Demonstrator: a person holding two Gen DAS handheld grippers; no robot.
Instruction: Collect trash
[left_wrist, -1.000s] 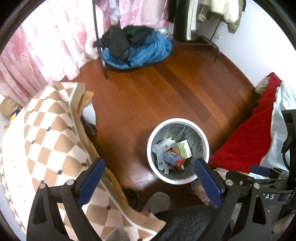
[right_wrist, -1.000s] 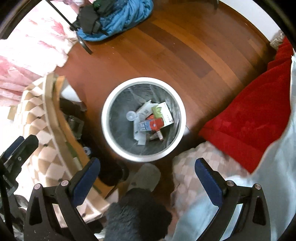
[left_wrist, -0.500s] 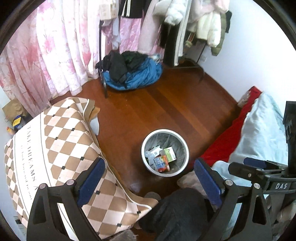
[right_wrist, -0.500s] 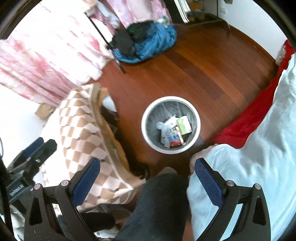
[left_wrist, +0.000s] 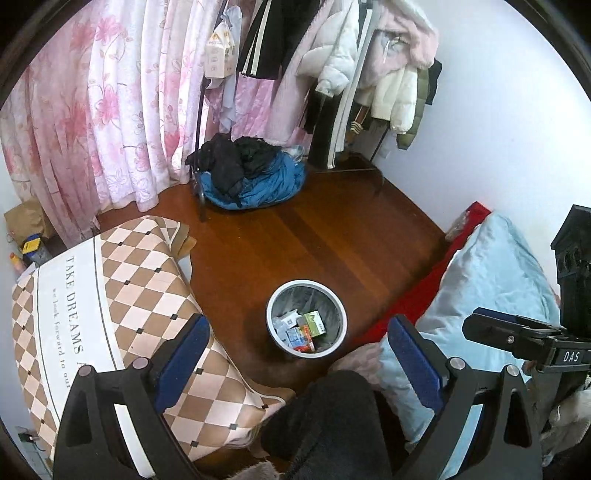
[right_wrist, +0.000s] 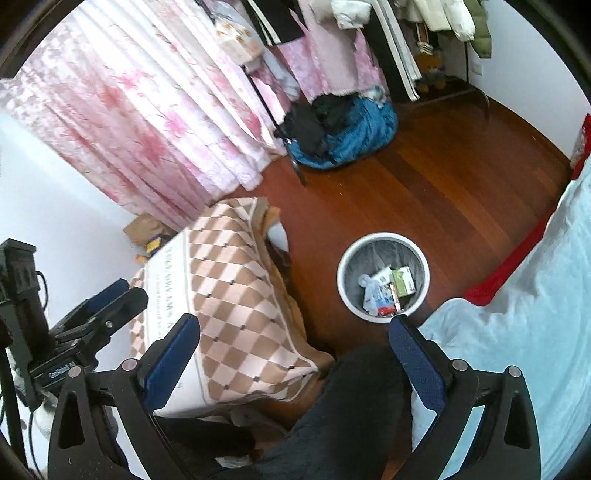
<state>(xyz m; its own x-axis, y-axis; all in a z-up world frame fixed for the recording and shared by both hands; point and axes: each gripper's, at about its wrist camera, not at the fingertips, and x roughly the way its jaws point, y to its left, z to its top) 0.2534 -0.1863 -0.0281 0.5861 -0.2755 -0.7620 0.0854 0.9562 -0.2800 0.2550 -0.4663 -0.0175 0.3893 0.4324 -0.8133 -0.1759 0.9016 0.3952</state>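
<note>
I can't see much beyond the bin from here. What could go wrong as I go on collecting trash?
1. Both tongs, left and right, are open, empty and raised well above the bin, so anything dropped in from this height may miss.
2. The checkered blanket and pale blue bedding crowd the bin, so a low sweep could snag cloth.
3. The clothes pile on the floor could hide trash.
</note>
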